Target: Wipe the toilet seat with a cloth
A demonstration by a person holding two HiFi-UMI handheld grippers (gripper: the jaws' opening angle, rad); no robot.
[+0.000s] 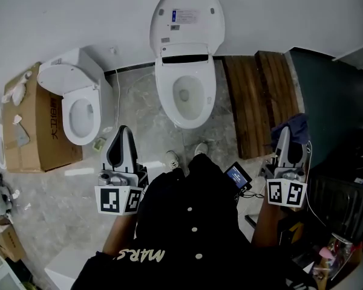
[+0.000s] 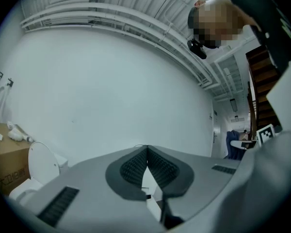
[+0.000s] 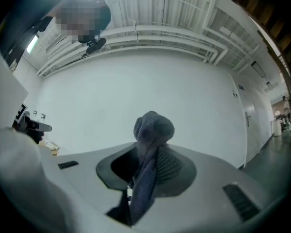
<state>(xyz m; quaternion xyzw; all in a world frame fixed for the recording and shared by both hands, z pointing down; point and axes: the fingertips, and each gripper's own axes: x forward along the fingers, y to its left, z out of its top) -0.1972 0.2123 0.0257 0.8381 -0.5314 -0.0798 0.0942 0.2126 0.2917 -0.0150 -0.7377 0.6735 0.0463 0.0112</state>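
one blue cloth (image 3: 153, 130) clamped in rt gripper (image 3: 144, 176); lt gripper (image 2: 146, 153) closed, empty; toilet seat (image 1: 163, 96) ahead

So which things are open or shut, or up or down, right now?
Cloth: bunched up, pinched in the right jaws.
Left hand-held gripper: shut, empty.
Right hand-held gripper: shut on the Cloth.
Middle toilet lid: up.
Small toilet lid: up.

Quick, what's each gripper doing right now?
Left gripper: shut, empty.
Right gripper: shut on the cloth.
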